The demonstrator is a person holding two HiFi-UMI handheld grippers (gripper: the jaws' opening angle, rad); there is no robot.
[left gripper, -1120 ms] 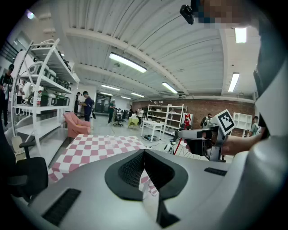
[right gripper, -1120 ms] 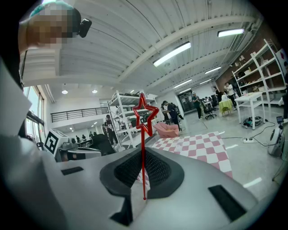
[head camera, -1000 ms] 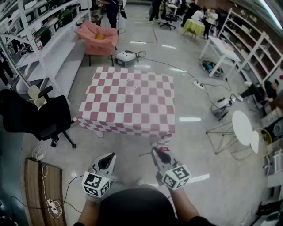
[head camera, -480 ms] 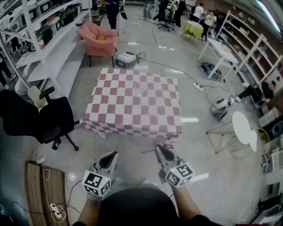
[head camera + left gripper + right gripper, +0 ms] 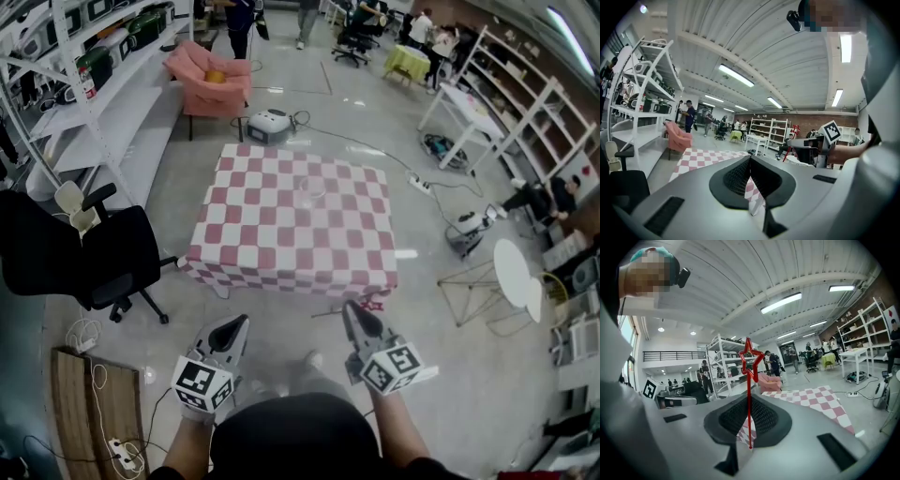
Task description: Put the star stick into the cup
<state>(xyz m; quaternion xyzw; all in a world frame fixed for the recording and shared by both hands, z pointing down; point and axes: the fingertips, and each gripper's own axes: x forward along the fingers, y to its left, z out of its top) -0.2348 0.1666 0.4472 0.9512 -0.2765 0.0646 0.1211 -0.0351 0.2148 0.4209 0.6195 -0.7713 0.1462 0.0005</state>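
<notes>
Lowest in the head view, I had both grippers held out over the floor, short of the table. The left gripper [image 5: 236, 324] sat left of centre. In the left gripper view its jaws were pressed together with nothing between them. The right gripper [image 5: 351, 309] sat right of centre, jaws clamped on the star stick [image 5: 749, 385]. In the right gripper view the red stick stood upright between the closed pads, with its star outline at the top, mid-frame.

Beyond both tips, in the middle of the head view, stood the table [image 5: 281, 244] under a red-and-white check cloth. The clear cup [image 5: 312, 187] stood on its far half, well apart from the stick. A black office chair [image 5: 84, 253] was at the left edge, a round white table [image 5: 514, 272] at the right, and a pink armchair [image 5: 211, 75] at the upper left.
</notes>
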